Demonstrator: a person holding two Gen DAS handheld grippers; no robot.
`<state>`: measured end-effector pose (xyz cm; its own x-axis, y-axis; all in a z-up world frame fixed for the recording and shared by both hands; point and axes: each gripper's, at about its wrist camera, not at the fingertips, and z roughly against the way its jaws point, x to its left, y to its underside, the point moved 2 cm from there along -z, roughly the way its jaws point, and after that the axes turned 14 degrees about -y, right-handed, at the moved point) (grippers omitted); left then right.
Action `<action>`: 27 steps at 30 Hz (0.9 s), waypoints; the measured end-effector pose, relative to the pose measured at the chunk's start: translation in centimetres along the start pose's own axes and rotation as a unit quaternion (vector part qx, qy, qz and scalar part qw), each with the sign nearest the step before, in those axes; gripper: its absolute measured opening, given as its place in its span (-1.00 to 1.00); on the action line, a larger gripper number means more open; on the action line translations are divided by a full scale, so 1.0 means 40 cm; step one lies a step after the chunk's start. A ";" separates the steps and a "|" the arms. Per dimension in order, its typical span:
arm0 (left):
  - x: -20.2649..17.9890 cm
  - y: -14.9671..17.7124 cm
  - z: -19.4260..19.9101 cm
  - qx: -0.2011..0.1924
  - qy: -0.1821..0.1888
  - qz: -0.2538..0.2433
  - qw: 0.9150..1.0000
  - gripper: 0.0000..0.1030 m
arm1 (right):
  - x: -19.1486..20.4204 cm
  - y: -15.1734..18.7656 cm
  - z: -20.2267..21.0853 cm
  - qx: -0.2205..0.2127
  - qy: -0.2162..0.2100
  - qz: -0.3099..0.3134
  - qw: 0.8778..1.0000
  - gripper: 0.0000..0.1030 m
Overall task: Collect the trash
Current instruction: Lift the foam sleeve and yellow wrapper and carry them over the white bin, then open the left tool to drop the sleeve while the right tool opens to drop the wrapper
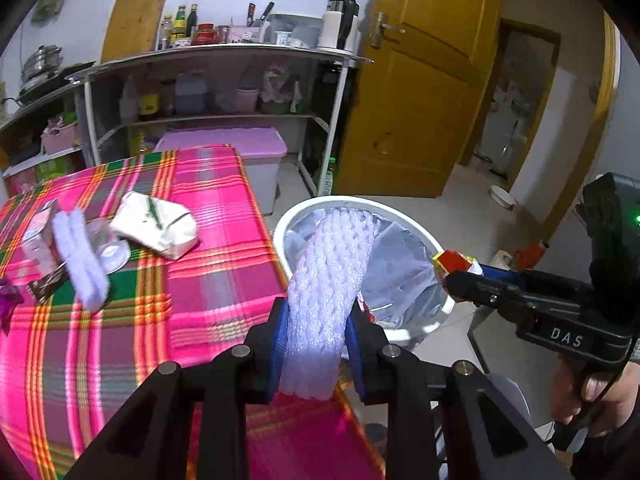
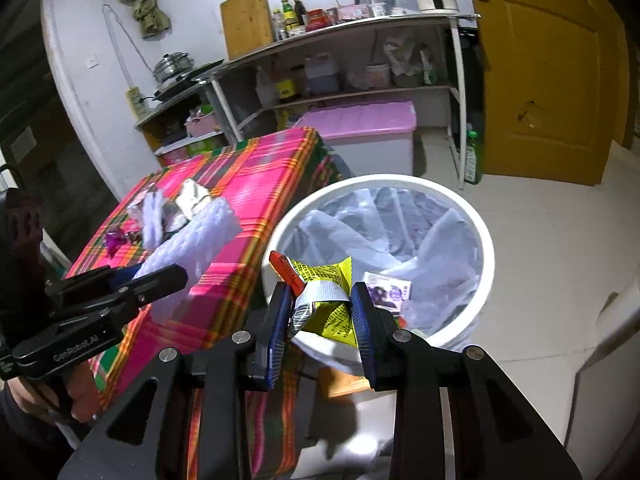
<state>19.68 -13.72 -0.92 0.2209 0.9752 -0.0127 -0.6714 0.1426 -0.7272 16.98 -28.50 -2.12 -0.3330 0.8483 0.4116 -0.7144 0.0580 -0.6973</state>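
Observation:
My left gripper (image 1: 316, 316) is shut on a white foam net sleeve (image 1: 330, 276), held at the table's right edge with its far end over the white trash bin (image 1: 400, 210). It also shows in the right wrist view (image 2: 192, 240). My right gripper (image 2: 320, 300) is shut on a crumpled yellow and red snack wrapper (image 2: 328, 280), held above the near rim of the bin (image 2: 486, 240). The bin has a clear liner and a purple printed packet (image 2: 386, 290) inside. On the plaid tablecloth (image 1: 208, 292) lie a second foam sleeve (image 1: 80, 256), a white packet (image 1: 154, 230) and other scraps.
A metal shelf unit (image 1: 224, 80) with bottles and jars stands behind the table. A pink-lidded storage box (image 1: 248, 152) sits on the floor beside it. A yellow wooden door (image 1: 420, 92) is at the right. A purple wrapper (image 1: 8, 300) lies at the table's left edge.

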 end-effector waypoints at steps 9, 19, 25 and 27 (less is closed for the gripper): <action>-0.055 -0.037 -0.096 0.021 0.017 -0.013 1.000 -0.45 | -0.088 -0.018 -0.031 0.009 0.019 -0.023 1.000 -0.37; -0.098 -0.054 -0.194 0.048 0.026 -0.019 0.998 -0.43 | -0.152 -0.033 -0.065 0.017 0.029 -0.041 0.999 -0.31; -0.104 -0.062 -0.207 0.050 0.034 -0.017 0.998 -0.18 | -0.162 -0.030 -0.072 0.021 0.033 -0.044 0.998 -0.15; -0.104 -0.063 -0.209 0.050 0.038 -0.014 0.998 -0.10 | -0.164 -0.030 -0.075 0.021 0.034 -0.046 0.998 -0.14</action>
<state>26.37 -19.54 -4.75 0.2907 0.9556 -0.0480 -0.7303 0.1892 -0.6564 21.86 -32.56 -5.77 -0.2235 0.8743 0.4309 -0.7654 0.1162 -0.6329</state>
